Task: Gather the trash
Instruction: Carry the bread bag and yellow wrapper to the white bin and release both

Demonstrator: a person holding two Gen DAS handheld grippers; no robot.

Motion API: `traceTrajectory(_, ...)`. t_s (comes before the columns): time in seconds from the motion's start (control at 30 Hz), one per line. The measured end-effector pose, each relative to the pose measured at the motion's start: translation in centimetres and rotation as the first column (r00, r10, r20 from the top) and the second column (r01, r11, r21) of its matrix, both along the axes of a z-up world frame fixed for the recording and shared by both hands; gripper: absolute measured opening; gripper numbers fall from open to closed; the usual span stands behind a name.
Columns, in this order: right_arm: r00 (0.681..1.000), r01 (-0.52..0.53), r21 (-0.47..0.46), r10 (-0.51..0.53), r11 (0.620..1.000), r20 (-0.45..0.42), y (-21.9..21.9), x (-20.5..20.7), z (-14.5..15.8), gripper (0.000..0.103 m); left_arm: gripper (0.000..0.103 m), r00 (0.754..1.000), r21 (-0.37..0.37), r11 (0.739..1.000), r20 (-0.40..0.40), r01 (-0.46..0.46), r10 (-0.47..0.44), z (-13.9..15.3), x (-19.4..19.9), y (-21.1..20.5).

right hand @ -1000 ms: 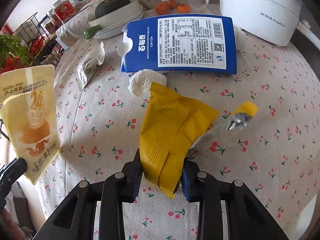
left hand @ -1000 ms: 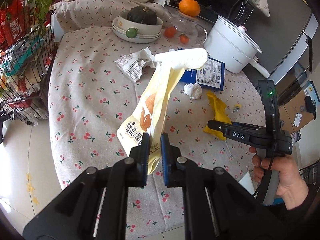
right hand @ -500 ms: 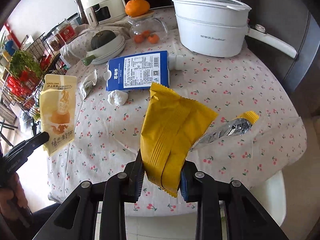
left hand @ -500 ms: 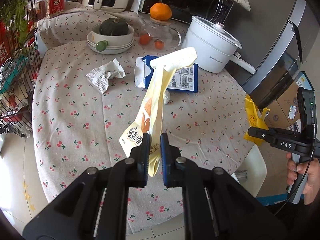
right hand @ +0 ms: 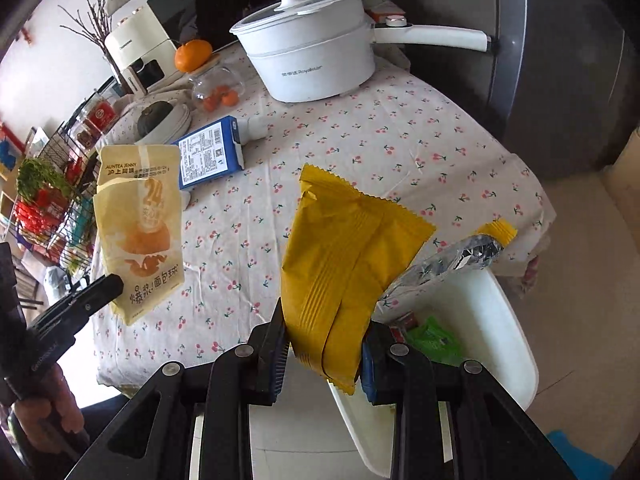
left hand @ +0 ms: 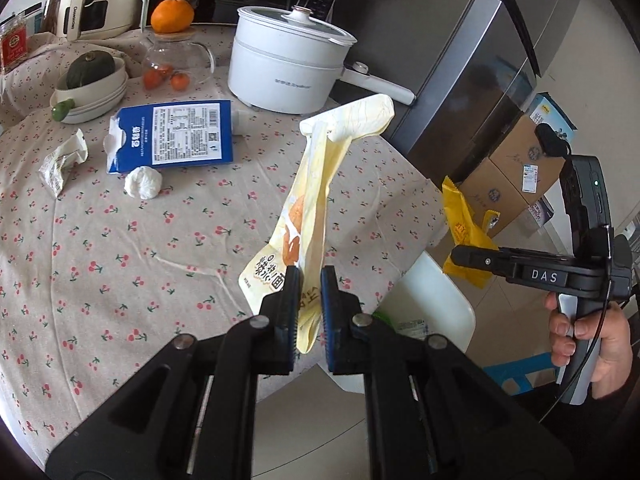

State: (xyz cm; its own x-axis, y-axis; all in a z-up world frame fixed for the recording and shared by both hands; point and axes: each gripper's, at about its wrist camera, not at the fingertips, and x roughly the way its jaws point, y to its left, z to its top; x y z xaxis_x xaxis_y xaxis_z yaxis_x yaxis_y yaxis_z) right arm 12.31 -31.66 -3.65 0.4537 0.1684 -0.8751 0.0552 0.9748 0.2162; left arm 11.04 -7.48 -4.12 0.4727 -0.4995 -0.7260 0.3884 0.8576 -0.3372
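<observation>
So the left gripper (left hand: 308, 300) is clamped on a pale yellow bread bag (left hand: 316, 200), dangling over the table edge (left hand: 120, 280). The right gripper (right hand: 324, 356) pinches a crumpled yellow wrapper (right hand: 340, 264) above a white bin (right hand: 500, 328) beside the table. A blue box (left hand: 172, 136), a tissue ball (left hand: 143, 183) and a crumpled white wrapper (left hand: 60, 162) sit on the cloth.

Both grippers, left (left hand: 309, 312) and right (right hand: 323, 354), angled downward, fingers clamped.

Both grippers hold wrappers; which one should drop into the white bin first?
Right, probably: the right gripper holds its yellow wrapper right over the white bin; the left gripper's pale bread bag hangs over the table edge.
</observation>
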Motion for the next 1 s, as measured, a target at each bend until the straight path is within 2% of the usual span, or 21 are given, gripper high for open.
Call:
traceTrajectory(0.23,0.996,0.085,0.002,-0.085,0.996,-0.028,-4.8,-1.9,-0.4,0.03,0.012,0.982,-0.014,0.982,-0.029,0.187,-0.187,-1.6,-1.9,-6.4)
traceTrajectory(0.4,0.991,0.121,-0.018,-0.121,0.993,-0.061,-7.2,-3.5,-1.5,0.03,0.012,0.958,-0.048,0.961,-0.076,0.273,-0.276,-3.6,-2.4,-9.5)
traceTrajectory(0.6,0.978,0.175,-0.041,-0.179,0.984,-0.105,-10.3,-5.6,-3.4,0.03,0.012,0.939,-0.005,0.944,-0.101,0.331,-0.33,-5.8,-3.0,-12.8)
traceTrajectory(0.83,0.959,0.241,-0.051,-0.246,0.969,-0.138,-13.2,-7.9,-4.7,0.031,0.014,0.929,0.057,0.93,-0.103,0.363,-0.356,-7.1,-3.1,-14.9)
traceTrajectory(0.87,0.957,0.248,-0.049,-0.252,0.968,-0.144,-13.5,-8.1,-4.8,0.031,0.016,0.93,0.072,0.929,-0.101,0.362,-0.354,-7.2,-3.1,-15.1)
traceTrajectory(0.93,0.952,0.256,-0.043,-0.26,0.966,-0.159,-13.9,-8.3,-5.2,0.031,0.027,0.932,0.099,0.928,-0.093,0.359,-0.351,-7.3,-3.3,-15.4)
traceTrajectory(1.0,0.95,0.258,-0.042,-0.261,0.965,-0.17,-14.0,-8.3,-5.4,0.031,0.046,0.936,0.124,0.928,-0.074,0.351,-0.344,-7.1,-3.1,-15.5)
